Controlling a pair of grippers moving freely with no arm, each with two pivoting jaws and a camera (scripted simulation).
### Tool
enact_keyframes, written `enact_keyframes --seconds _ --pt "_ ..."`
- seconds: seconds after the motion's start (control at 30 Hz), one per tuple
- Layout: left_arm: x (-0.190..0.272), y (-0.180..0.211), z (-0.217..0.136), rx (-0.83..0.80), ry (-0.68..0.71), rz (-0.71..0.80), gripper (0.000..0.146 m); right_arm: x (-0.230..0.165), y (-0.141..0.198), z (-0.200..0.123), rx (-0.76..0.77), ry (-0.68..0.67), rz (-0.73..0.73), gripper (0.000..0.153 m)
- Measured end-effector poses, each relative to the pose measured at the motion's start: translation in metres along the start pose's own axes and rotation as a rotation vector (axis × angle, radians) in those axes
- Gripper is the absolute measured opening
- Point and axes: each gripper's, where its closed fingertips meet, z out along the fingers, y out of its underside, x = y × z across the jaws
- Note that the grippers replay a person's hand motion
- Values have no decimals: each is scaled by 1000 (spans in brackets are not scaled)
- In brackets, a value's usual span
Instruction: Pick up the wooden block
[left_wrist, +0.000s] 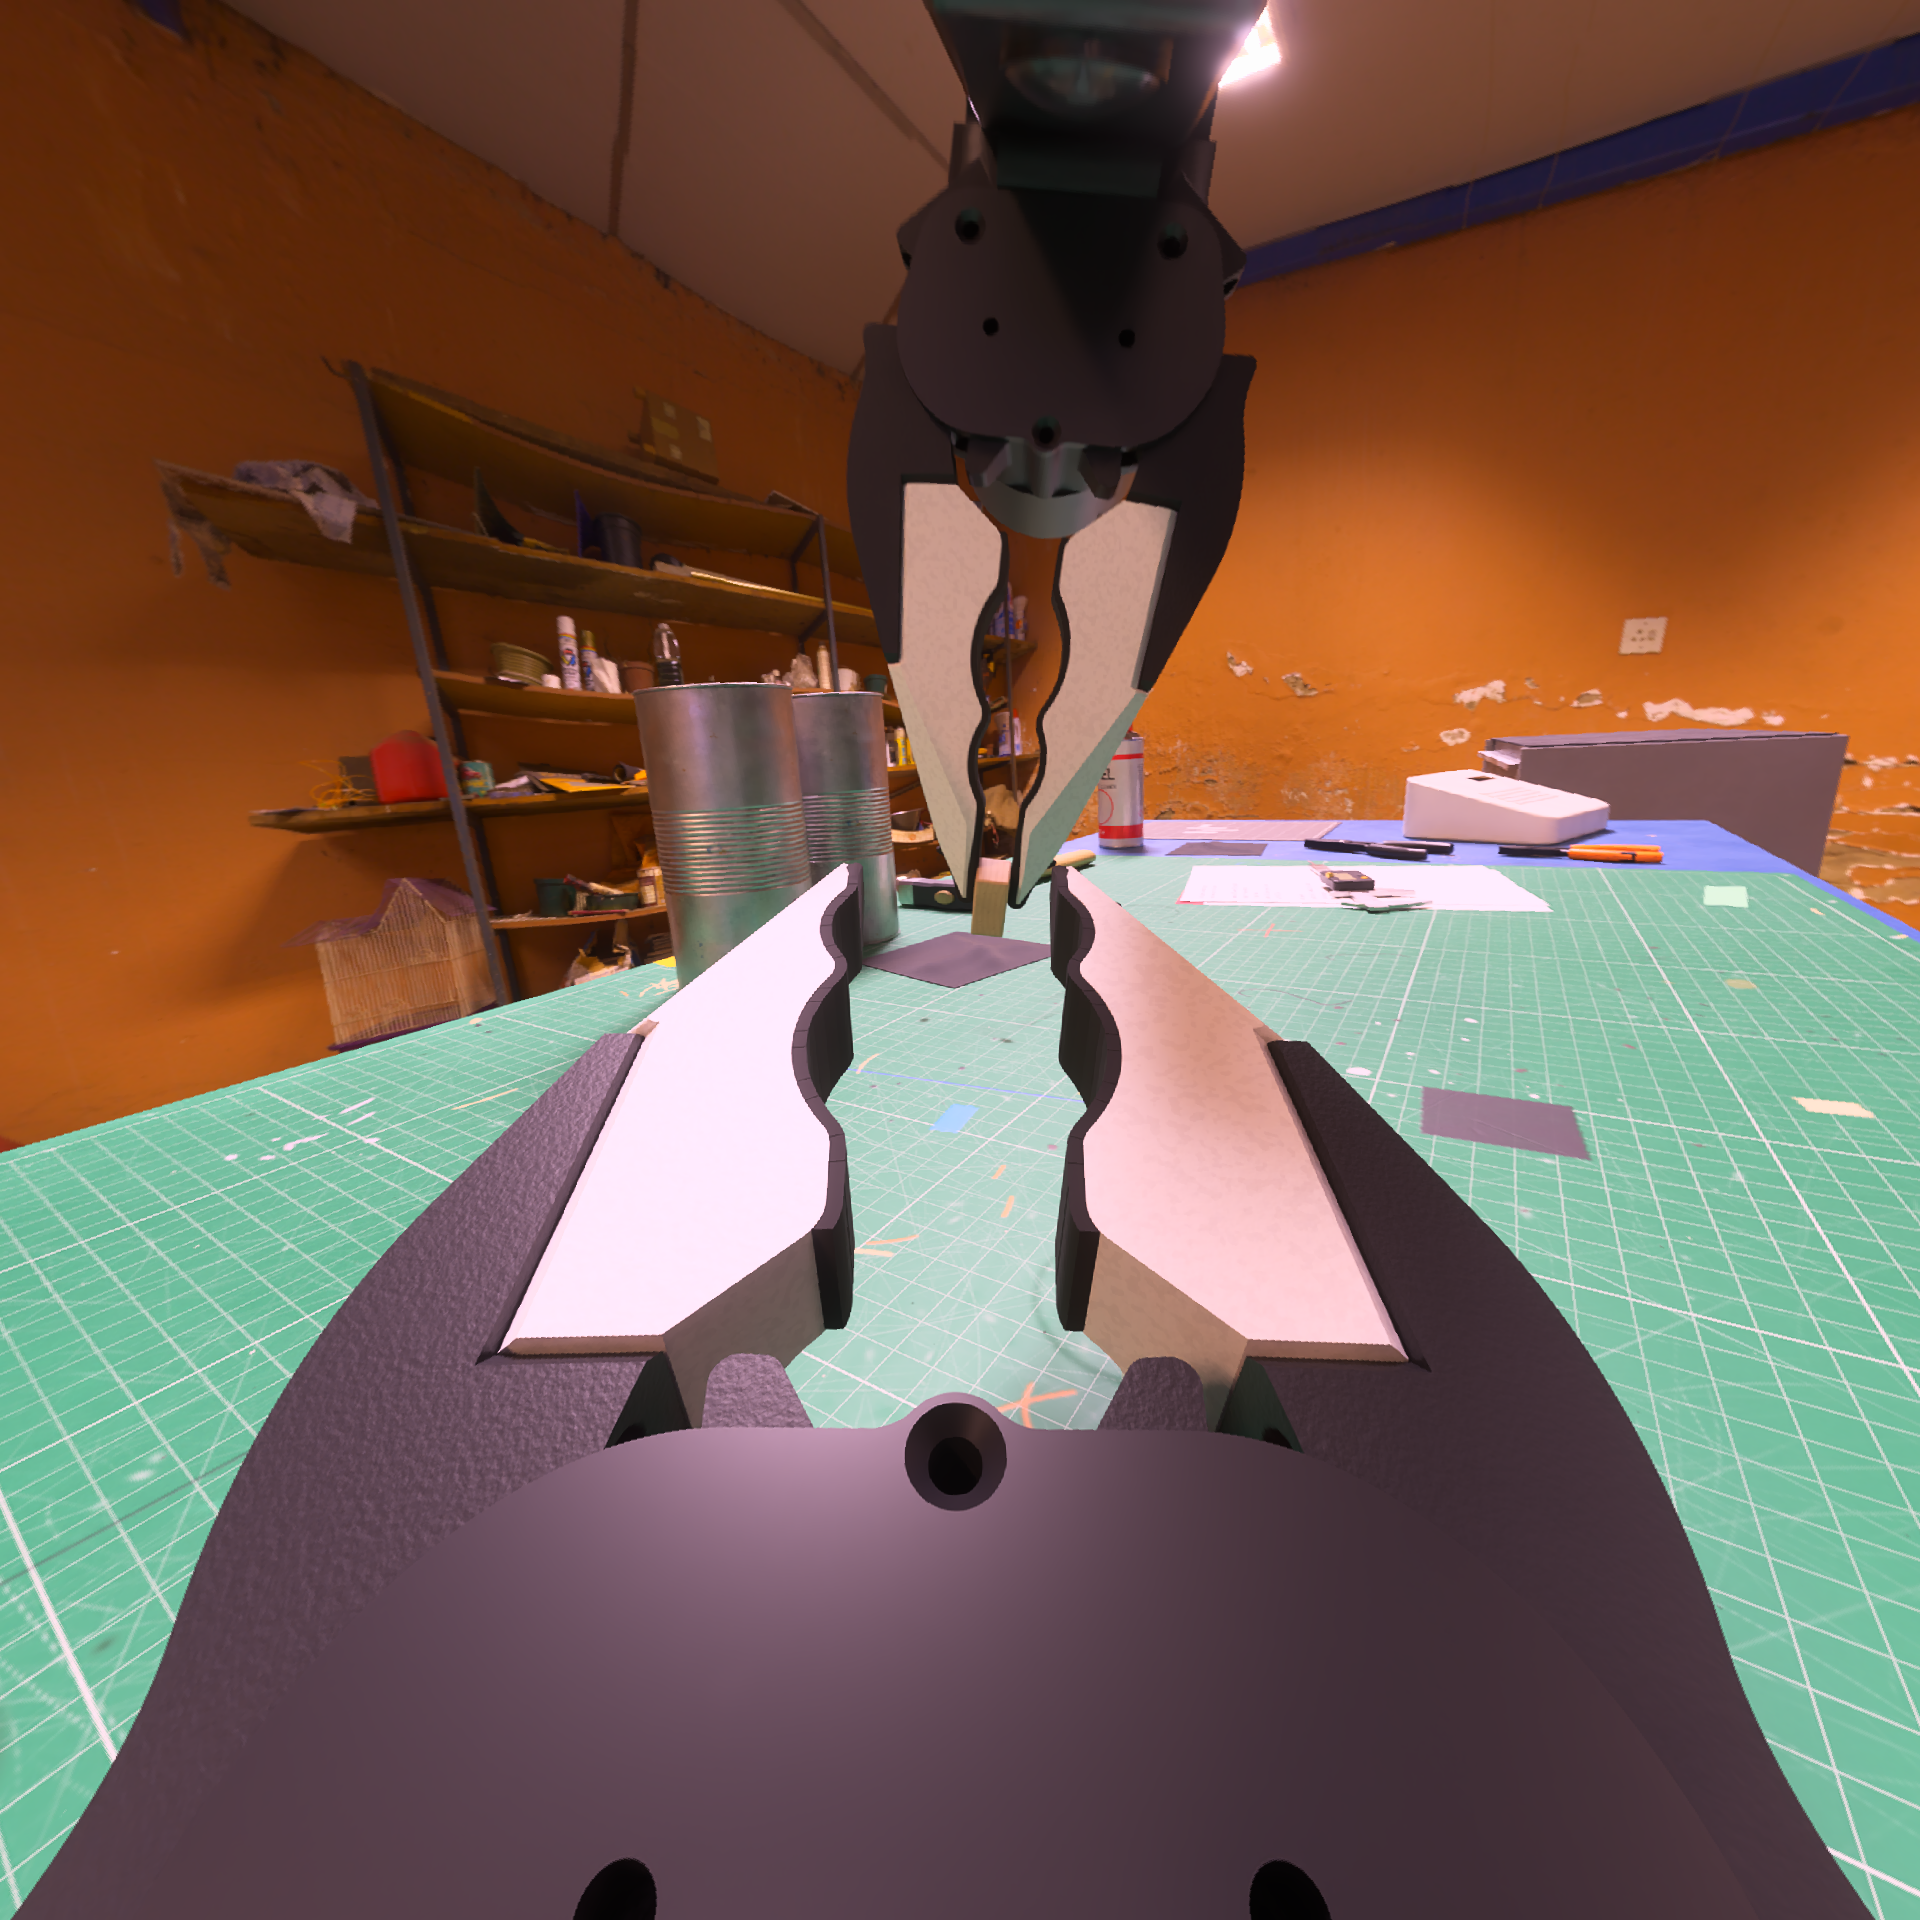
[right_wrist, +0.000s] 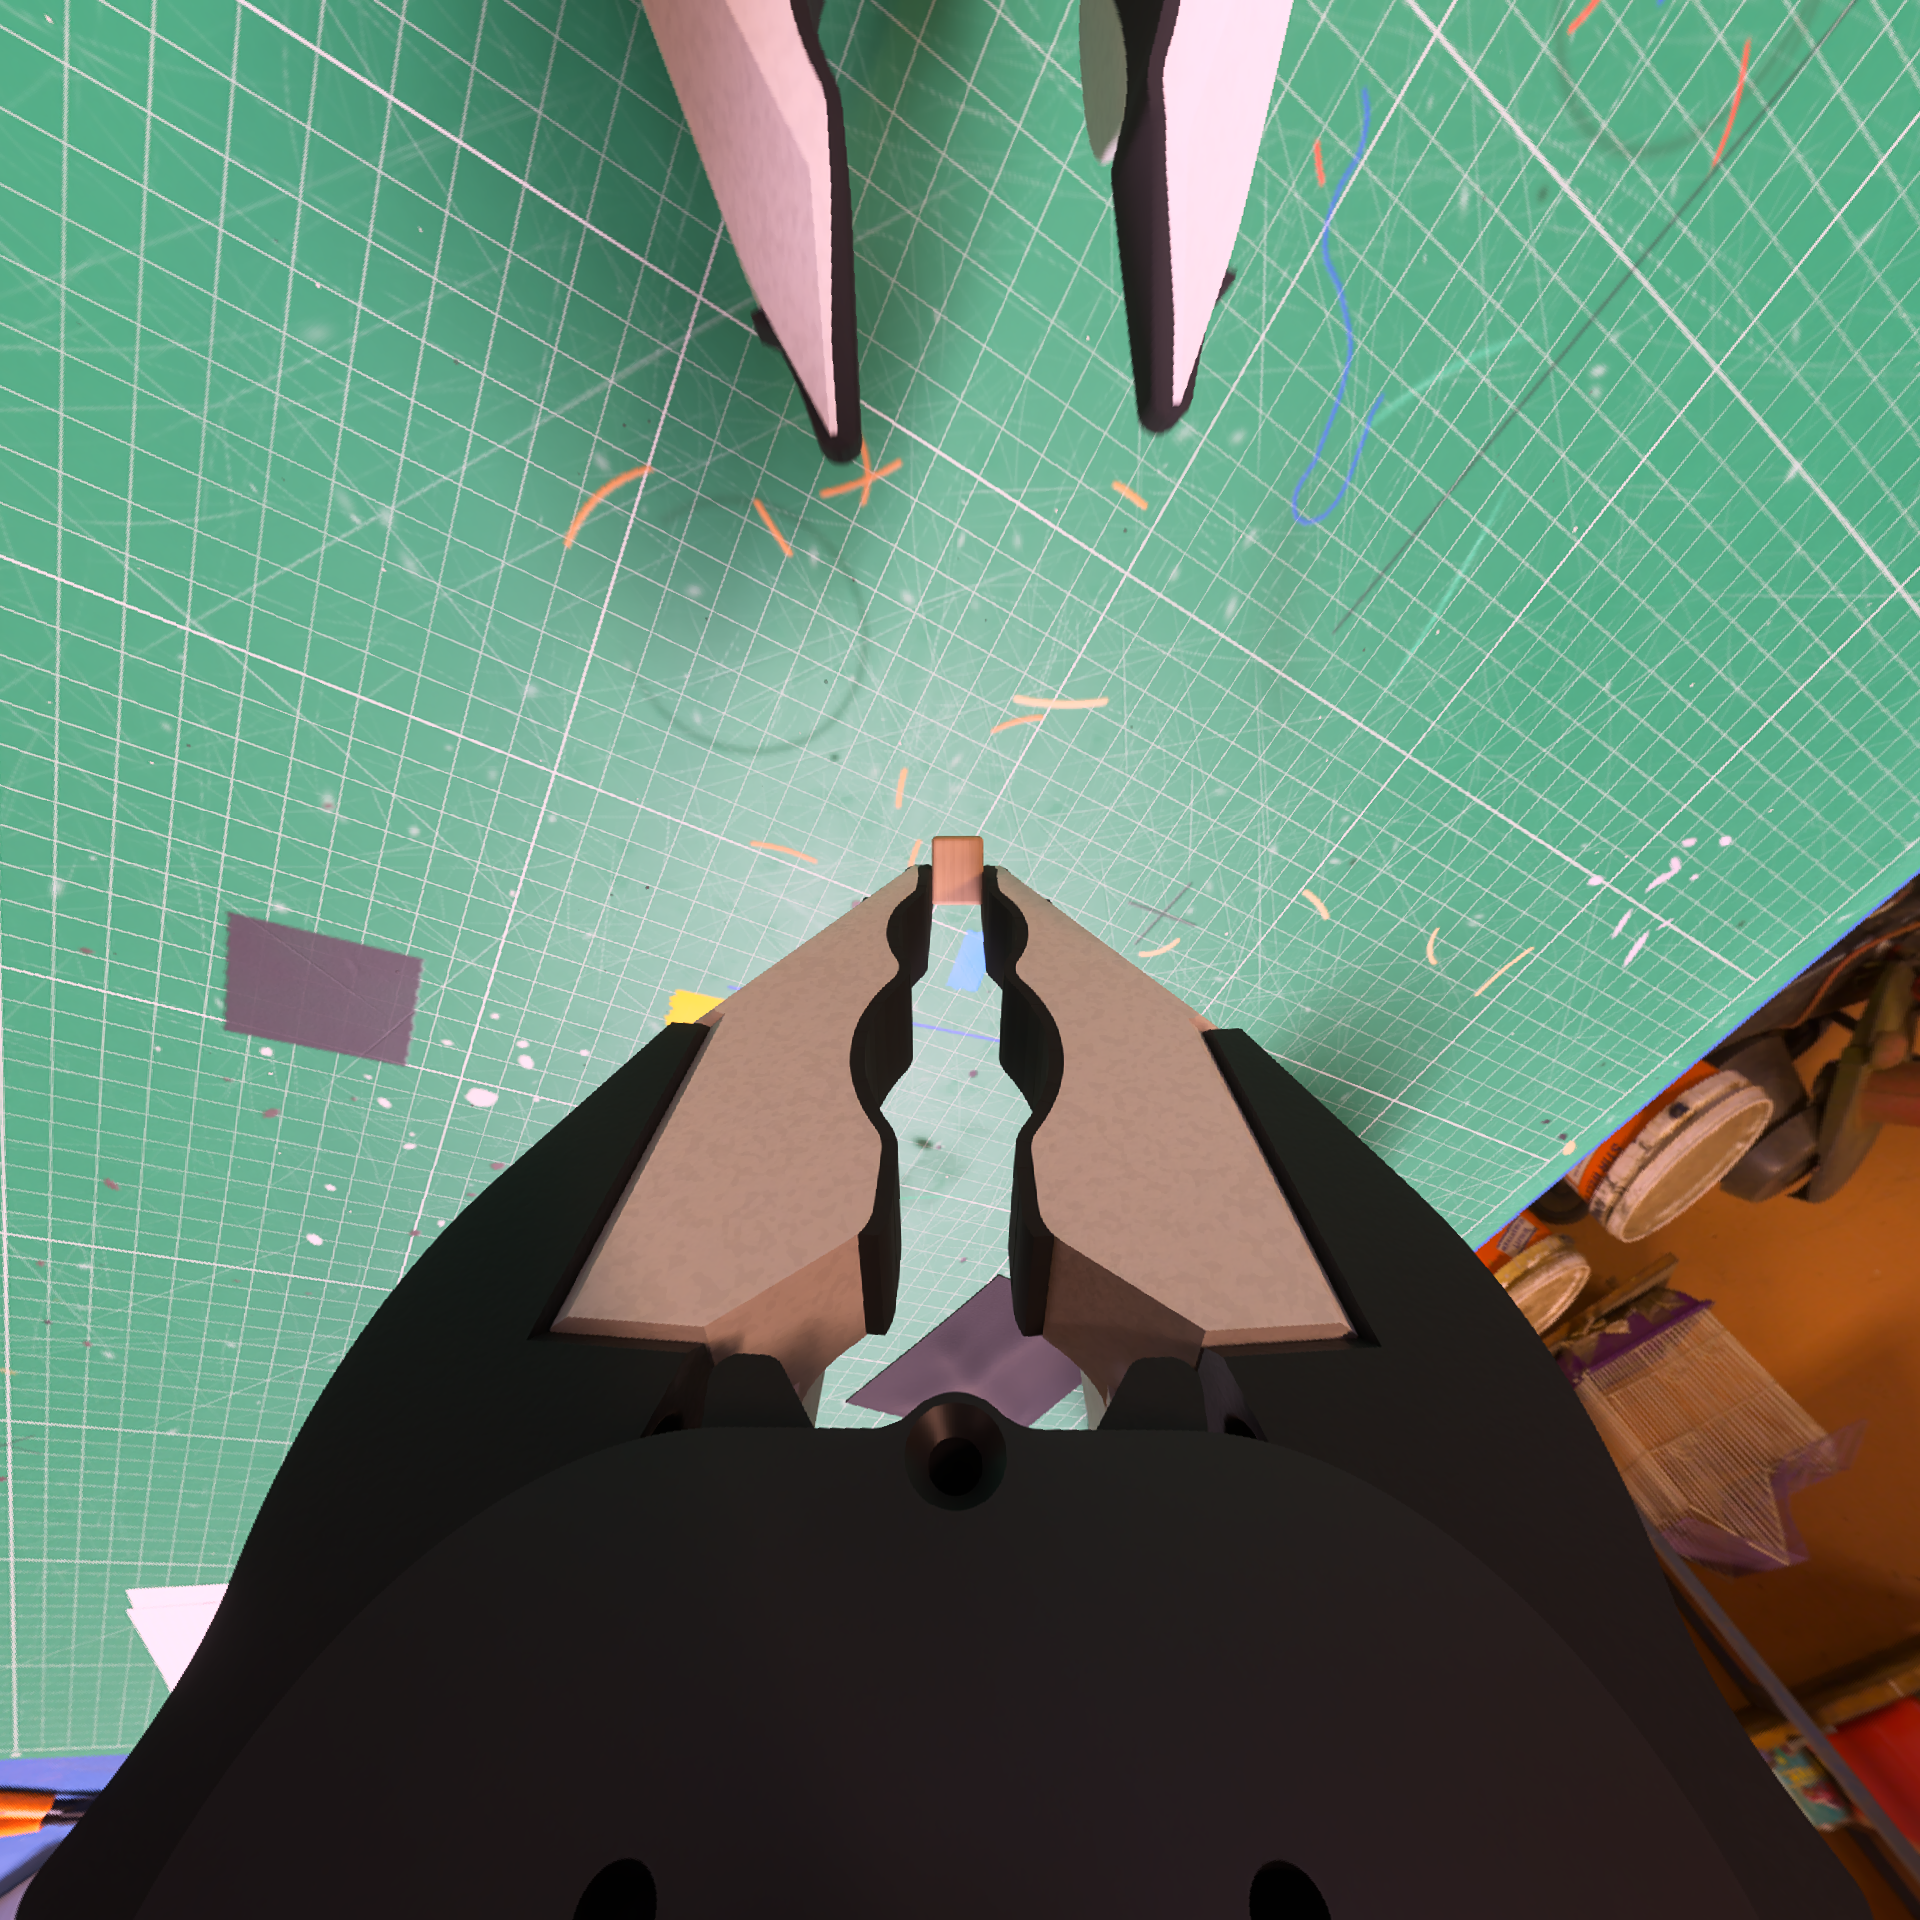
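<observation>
Block (right_wrist: 956, 869) between right gripper (right_wrist: 954, 883) fingertips (above mat (right_wrist: 416, 520))

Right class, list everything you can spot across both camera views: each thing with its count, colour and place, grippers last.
Wooden block: one, pale tan, clamped at the right gripper's tips.
Cutting mat: one, green with white grid, covering the table.
Metal cans: two, grey, standing on the mat's far left.
Dark patches: several, grey-purple, flat on the mat.
Spray can: one, white and red, far side of the mat.
White box: one, far right.
Shelves: cluttered, against the orange wall.
Left gripper: open, low over the mat.
Right gripper: pointing down, shut on the block.
</observation>
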Motion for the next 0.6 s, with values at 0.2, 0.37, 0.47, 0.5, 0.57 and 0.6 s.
enact_keyframes --seconds 0.2,0.37,0.47,0.5,0.57,0.6 --pt "4 4 2 -24 29 -7 36 -3 -12 -4 11 -10 -25 9" --pt "5 9 3 -58 32 -2 36 -3 -15 -6 22 -11 -27 9" --pt "7 11 5 -76 41 -1 36 -5 -16 -5 29 -21 -22 9" --pt "8 12 5 -85 49 1 36 -5 -16 -4 35 -27 -18 9" --pt "10 14 6 -100 56 10 36 -7 -15 -2 40 -43 -2 9" --pt "9 14 6 -103 49 15 36 -8 -13 0 32 -52 9 9"
